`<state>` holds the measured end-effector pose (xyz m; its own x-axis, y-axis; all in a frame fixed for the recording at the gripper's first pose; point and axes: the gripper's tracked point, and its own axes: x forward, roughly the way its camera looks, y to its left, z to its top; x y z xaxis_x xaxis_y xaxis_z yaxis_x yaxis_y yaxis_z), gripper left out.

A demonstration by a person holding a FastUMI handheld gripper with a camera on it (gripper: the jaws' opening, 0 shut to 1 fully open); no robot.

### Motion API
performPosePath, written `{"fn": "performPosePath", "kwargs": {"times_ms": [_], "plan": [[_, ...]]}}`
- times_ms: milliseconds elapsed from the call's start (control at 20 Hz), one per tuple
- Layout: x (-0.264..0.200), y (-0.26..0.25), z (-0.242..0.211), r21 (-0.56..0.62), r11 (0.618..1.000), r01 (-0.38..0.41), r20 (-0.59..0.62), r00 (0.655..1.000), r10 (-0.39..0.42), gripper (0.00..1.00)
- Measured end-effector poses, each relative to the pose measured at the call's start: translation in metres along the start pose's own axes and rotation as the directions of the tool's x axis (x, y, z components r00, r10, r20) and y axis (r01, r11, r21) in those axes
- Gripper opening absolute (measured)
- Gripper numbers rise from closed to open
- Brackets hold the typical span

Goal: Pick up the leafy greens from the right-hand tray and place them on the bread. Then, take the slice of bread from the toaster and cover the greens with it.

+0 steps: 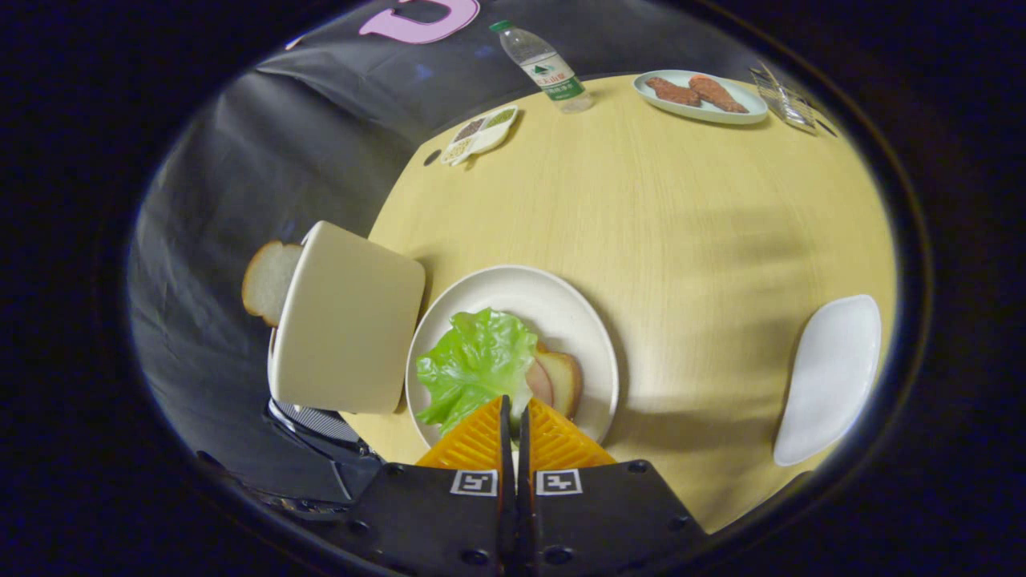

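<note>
The leafy greens lie on a round cream plate, spread over a slice of bread and a pink slice of ham. My gripper hovers at the near edge of the leaf, its orange fingers pressed almost together on the leaf's pale stem end. Left of the plate stands a cream toaster, with a second slice of bread sticking out of its far side. The white right-hand tray sits to the right of the plate.
At the far side of the round wooden table stand a water bottle, a small divided dish of seasonings, a plate with fried pieces and a clear wrapper. Black cloth hangs beyond the table's left edge.
</note>
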<state>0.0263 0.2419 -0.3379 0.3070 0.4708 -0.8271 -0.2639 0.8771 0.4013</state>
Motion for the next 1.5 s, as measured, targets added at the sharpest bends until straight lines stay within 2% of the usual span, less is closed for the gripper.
{"fn": "performPosePath", "kwargs": {"times_ms": [150,350,700,850,1050,1150,1500], "plan": [[0.000,-0.005,-0.005,-0.020,0.999,0.030,-0.005,1.000,-0.031,0.08],[-0.006,-0.007,-0.009,-0.022,0.998,0.058,-0.013,0.998,-0.058,0.20],[-0.042,0.016,-0.015,-0.036,0.998,0.052,-0.040,0.998,-0.054,0.76],[-0.055,0.052,-0.014,-0.007,1.000,-0.009,-0.059,0.998,0.009,1.00],[-0.065,0.101,-0.019,0.065,0.996,-0.062,-0.121,0.990,0.069,1.00],[-0.067,0.122,-0.019,0.062,0.995,-0.072,-0.151,0.985,0.081,1.00],[-0.071,0.215,0.022,0.057,0.987,-0.153,-0.149,0.976,0.160,1.00]]}}
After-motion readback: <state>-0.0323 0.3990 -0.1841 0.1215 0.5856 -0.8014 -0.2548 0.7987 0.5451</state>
